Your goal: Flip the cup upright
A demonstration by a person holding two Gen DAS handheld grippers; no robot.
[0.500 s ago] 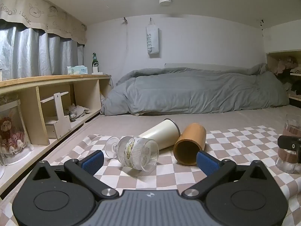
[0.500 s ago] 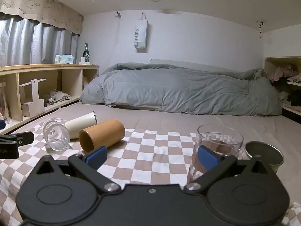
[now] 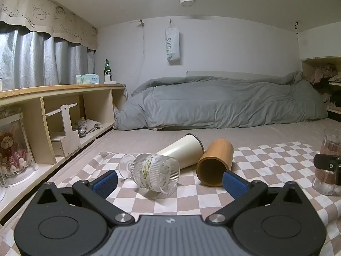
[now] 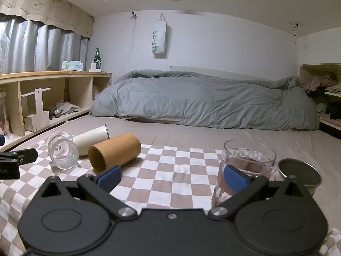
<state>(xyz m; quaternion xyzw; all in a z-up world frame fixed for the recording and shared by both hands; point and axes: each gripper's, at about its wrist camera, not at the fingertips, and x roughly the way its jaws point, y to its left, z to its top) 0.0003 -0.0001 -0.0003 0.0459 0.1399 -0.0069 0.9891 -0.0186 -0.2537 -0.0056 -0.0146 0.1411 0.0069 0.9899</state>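
Observation:
Three cups lie on their sides on a checkered cloth (image 3: 266,164): a ribbed clear goblet (image 3: 154,173), a cream tumbler (image 3: 182,152) and a brown bamboo cup (image 3: 215,163). My left gripper (image 3: 169,183) is open and empty, just in front of the goblet and the bamboo cup. My right gripper (image 4: 172,177) is open and empty, over the cloth (image 4: 170,170) between the bamboo cup (image 4: 114,152) and an upright clear glass (image 4: 245,166). The goblet (image 4: 62,152) and tumbler (image 4: 91,140) lie to its left.
A metal bowl (image 4: 299,176) sits right of the upright glass. The upright glass (image 3: 329,160) stands at the right edge of the left wrist view. A wooden shelf unit (image 3: 53,111) runs along the left. A grey duvet (image 3: 213,102) lies behind.
My left gripper has eased slightly forward towards the lying cups. My right gripper has barely moved. No cup has moved.

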